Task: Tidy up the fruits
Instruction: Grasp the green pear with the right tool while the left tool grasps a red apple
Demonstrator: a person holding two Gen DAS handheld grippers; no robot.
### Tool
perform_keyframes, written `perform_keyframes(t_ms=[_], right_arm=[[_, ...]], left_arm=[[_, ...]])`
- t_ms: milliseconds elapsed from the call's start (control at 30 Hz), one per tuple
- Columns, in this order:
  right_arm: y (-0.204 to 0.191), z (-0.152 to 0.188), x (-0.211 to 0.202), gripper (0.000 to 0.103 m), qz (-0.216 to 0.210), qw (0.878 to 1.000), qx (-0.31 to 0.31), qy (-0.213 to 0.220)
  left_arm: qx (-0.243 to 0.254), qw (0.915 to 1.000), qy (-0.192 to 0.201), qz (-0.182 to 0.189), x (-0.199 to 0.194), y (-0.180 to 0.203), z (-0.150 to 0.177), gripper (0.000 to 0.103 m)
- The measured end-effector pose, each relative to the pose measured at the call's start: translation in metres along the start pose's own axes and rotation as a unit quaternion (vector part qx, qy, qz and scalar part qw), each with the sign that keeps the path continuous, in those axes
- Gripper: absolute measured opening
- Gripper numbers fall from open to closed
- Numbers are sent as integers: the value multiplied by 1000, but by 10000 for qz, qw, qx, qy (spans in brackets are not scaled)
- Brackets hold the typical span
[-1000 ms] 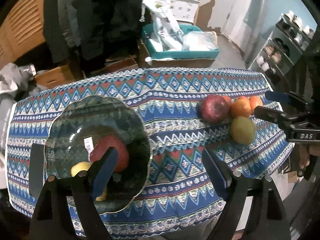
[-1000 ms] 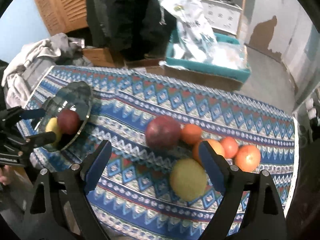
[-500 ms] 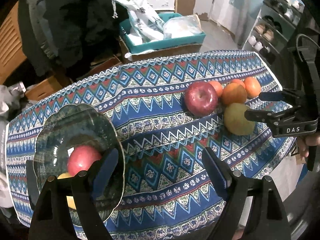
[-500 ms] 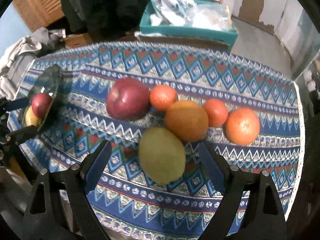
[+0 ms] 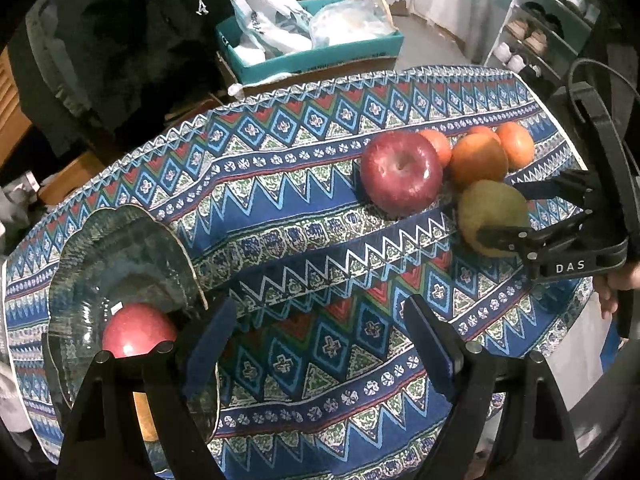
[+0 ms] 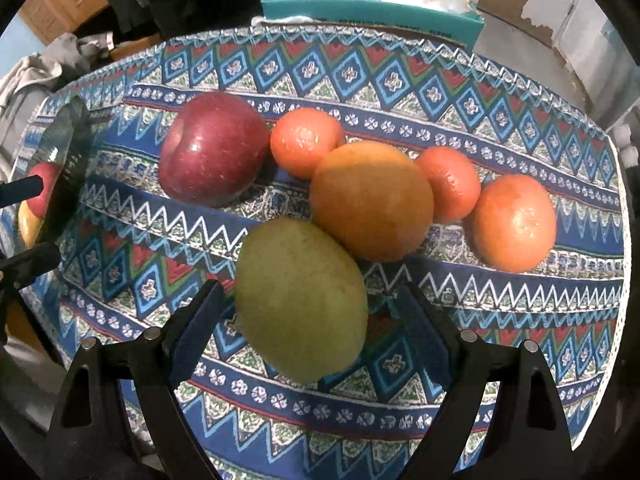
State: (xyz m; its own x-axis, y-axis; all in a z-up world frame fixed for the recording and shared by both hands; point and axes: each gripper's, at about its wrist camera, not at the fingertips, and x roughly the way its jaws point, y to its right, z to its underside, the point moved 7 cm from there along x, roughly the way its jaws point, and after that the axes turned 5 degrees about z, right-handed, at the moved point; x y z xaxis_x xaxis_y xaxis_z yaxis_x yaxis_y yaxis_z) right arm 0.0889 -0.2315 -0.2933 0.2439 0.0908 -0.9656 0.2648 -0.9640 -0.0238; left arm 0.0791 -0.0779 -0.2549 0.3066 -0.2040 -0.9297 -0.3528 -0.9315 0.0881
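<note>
A green pear (image 6: 300,300) lies on the patterned tablecloth (image 6: 400,80), between the open fingers of my right gripper (image 6: 312,320); it also shows in the left wrist view (image 5: 490,216) with the right gripper (image 5: 516,212) around it. Behind it lie a red apple (image 6: 214,148), a large orange (image 6: 372,200) and three small oranges, one of them at the far right (image 6: 514,222). A glass bowl (image 5: 132,248) at the left holds a red apple (image 5: 138,330). My left gripper (image 5: 320,340) is open and empty beside the bowl.
A teal box (image 5: 316,56) with plastic bags stands beyond the table's far edge. Dark clothing (image 5: 120,40) hangs at the back left. A shelf with shoes (image 5: 548,36) is at the right. The table's right edge is close to the oranges.
My right gripper has moved forward so its fingers now flank the pear. My left gripper has moved right, away from the bowl.
</note>
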Motion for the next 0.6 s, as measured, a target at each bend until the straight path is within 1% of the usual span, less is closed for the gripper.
perform_keyframes(t_ms=[67, 133, 167, 233, 267, 367, 433, 600], right_arm=[[-1, 0, 6, 87, 3, 10000, -26, -45], [-3, 0, 13, 82, -9, 10000, -45, -85], [-5, 0, 17, 80, -34, 9999, -46, -107], [-11, 0, 23, 70, -112, 9999, -49, -61], [-13, 0, 24, 70, -172, 9998, -56, -34], [-18, 2, 24, 69, -112, 9999, -120, 52], [-20, 7, 22, 69, -153, 9998, -115, 94], [-12, 13, 1, 69, -278, 9992, 27, 285]], left_arm=[[22, 10000, -14, -10, 3, 1, 0, 87], [29, 10000, -39, 5, 6, 1, -1, 87], [24, 10000, -52, 16, 7, 1, -1, 87], [2, 9999, -92, 49, 10, 2, -1, 87], [-13, 9999, -106, 69, 11, 2, -2, 87], [-82, 9997, -127, 169, 14, 3, -4, 87], [-114, 9997, -131, 194, 14, 4, -6, 87], [-164, 9995, -109, 256, 17, 6, -15, 87]])
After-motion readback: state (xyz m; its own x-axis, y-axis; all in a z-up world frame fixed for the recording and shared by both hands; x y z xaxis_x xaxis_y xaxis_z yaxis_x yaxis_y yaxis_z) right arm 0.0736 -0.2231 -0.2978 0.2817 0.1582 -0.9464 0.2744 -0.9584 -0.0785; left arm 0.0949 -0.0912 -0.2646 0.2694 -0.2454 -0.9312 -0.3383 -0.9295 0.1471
